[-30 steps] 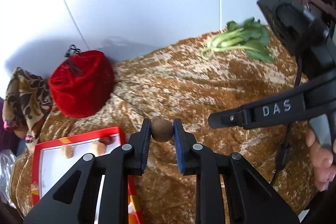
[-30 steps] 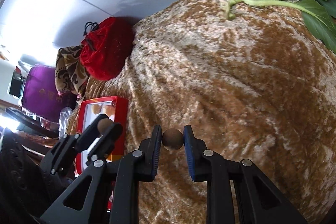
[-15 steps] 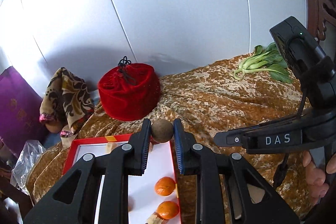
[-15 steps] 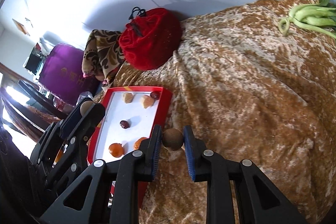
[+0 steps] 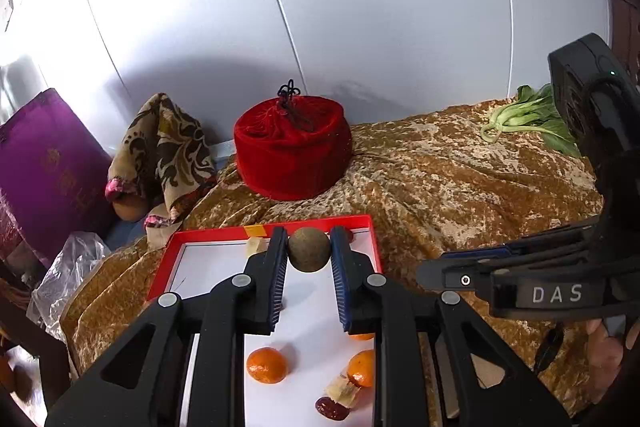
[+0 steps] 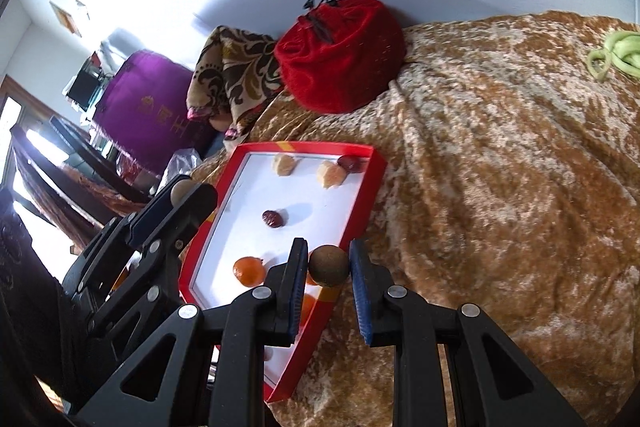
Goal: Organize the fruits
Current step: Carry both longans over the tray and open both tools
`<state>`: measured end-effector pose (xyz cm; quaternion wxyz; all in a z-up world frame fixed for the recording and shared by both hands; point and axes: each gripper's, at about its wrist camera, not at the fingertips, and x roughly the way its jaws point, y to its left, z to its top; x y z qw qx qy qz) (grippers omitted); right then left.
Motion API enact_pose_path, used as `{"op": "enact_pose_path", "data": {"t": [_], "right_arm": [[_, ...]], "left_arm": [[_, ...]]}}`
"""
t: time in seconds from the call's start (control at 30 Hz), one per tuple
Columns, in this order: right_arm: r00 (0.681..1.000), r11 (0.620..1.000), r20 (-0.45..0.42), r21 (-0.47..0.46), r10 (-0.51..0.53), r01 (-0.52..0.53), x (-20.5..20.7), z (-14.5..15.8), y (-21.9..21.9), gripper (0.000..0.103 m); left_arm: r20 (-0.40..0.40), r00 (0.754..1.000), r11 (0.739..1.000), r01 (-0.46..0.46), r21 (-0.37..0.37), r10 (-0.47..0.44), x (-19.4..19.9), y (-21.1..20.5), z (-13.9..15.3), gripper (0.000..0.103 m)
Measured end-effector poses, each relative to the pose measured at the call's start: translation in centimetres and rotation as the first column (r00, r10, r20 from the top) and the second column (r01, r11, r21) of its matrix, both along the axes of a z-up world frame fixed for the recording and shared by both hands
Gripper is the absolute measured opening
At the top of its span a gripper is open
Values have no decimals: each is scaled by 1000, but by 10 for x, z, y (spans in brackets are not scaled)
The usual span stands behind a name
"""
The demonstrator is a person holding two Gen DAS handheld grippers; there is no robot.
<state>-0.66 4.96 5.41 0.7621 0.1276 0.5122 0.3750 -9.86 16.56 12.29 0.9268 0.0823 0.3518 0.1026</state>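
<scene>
A small round brown fruit (image 5: 309, 250) is pinched in my left gripper (image 5: 309, 253), which hangs over the far end of a red-rimmed white tray (image 5: 362, 220). My right gripper (image 6: 328, 265) is shut on a second brown fruit (image 6: 328, 265) above the tray's right rim (image 6: 372, 183). In the tray lie small oranges (image 5: 266, 365), red dates (image 6: 273, 218) and pale chunks (image 6: 283, 164). From the left wrist view the right gripper (image 5: 430, 269) shows side-on at the right. The left gripper (image 6: 192, 191) with its fruit shows at the left of the right wrist view.
A gold-brown crushed-velvet cloth (image 6: 500, 167) covers the table. A red velvet pouch (image 5: 293, 152) sits behind the tray, with a patterned cloth (image 5: 164, 151) and a purple box (image 5: 44, 163) to its left. Green leafy stalks (image 5: 524, 121) lie far right. A crumpled plastic bag (image 5: 68, 269) hangs at the left edge.
Both grippers, each still holding its brown fruit, have swung left from bare cloth to above the red tray. The wrists rolled, and the tray's fruits have come into view.
</scene>
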Motion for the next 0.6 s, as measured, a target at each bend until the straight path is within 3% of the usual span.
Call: {"op": "enact_pose_path", "data": {"t": [0.23, 0.47, 0.6], "right_arm": [[994, 995, 36, -19, 100, -100, -23, -2, 26, 22], [984, 984, 33, -57, 172, -170, -45, -15, 48, 22], [976, 972, 19, -88, 218, -216, -58, -26, 61, 22]], "left_arm": [[-26, 997, 997, -76, -10, 76, -12, 27, -7, 19], [-145, 975, 983, -177, -43, 169, -2, 65, -30, 19], [-171, 966, 980, -199, -10, 194, 1, 69, -38, 19]]}}
